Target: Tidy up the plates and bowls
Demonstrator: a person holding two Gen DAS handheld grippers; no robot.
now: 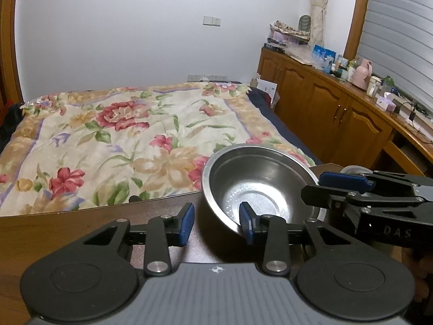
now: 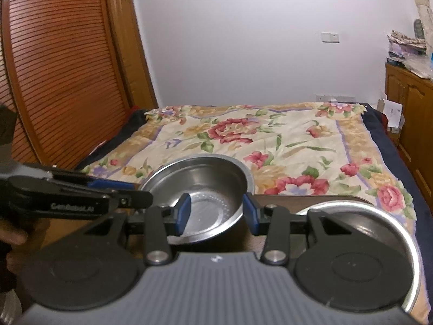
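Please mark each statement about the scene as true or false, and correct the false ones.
1. The steel bowl is tilted, not lying flat. True.
2. The bed cover is plain blue. False: it has a pattern of red and yellow flowers on a cream ground.
3. The fingers of the left gripper are pressed shut. False: they stand apart, with a clear gap between them.
4. A second steel dish lies to the right of the bowl in the right wrist view. True.
5. The cabinets along the wall are white. False: they are brown wood.
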